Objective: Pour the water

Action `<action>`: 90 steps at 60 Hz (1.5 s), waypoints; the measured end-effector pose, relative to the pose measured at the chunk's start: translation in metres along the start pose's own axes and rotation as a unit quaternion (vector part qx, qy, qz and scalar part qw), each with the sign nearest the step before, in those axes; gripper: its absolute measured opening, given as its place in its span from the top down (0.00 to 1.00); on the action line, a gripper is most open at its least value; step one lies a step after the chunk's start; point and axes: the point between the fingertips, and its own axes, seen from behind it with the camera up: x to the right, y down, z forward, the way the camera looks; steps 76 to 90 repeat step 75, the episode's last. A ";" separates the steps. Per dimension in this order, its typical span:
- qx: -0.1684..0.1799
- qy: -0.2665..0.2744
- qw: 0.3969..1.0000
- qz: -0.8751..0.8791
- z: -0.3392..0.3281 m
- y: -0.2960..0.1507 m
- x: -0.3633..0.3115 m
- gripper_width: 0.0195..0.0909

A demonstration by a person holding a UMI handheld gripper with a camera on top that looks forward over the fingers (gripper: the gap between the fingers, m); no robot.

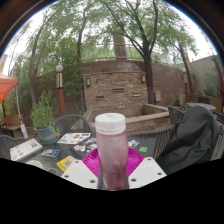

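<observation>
I have the bottle (111,150) clamped upright between my gripper's (112,172) 2 fingers, long axis vertical, above the cluttered counter (45,152). I can't see any receiving cup, so the tilt direction is undecided.

Gripper (113,172): two pale fingers (78,174) with magenta pads (93,160), pressed on either side of the bottle.
Bottle (111,150): clear, pinkish, upright between the fingers, with a white cap (110,124) on top.
Table (60,150): beneath and behind the bottle, strewn with cards or booklets (74,138).
Dark bag (190,140): to the right of the bottle, bulky, black.
Potted plant (43,115): left of the bottle, beyond the table.
Background: brick building (115,88) with a chimney, tall trees (90,35) overhead.
</observation>
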 end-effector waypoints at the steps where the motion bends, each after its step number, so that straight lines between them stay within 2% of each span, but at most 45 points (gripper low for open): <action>1: -0.005 0.004 1.000 -0.007 0.006 0.005 -0.001 0.86; 12: -0.061 -0.005 0.998 -0.006 0.014 0.072 0.012 0.85; 13: -0.043 -0.005 0.999 -0.009 0.015 0.064 0.013 0.85; 21: -0.043 -0.001 0.999 -0.025 0.011 0.070 0.010 0.83; 23: -0.043 0.002 0.999 -0.021 0.010 0.068 0.012 0.79; 28: -0.068 0.003 0.998 -0.012 0.010 0.073 0.009 0.67; 30: -0.087 0.018 0.996 -0.008 0.007 0.076 0.007 0.57; 32: -0.103 0.030 0.994 -0.003 0.002 0.078 0.010 0.37; 34: -0.102 0.034 0.994 -0.002 -0.004 0.073 0.009 0.14; 35: -0.101 0.034 0.994 -0.002 -0.007 0.070 0.007 0.07; 38: -0.108 0.034 0.994 -0.004 -0.022 0.070 0.003 0.11; 52: -0.143 0.031 0.989 -0.005 -0.138 0.054 -0.034 0.10; 61: -0.148 0.035 0.988 0.031 -0.244 0.029 -0.084 0.11; 70: -0.134 0.043 0.990 0.022 -0.342 -0.003 -0.147 0.10; 75: -0.142 0.052 0.988 0.018 -0.391 -0.012 -0.180 0.11; 90: -0.142 0.052 0.988 0.018 -0.391 -0.012 -0.180 0.11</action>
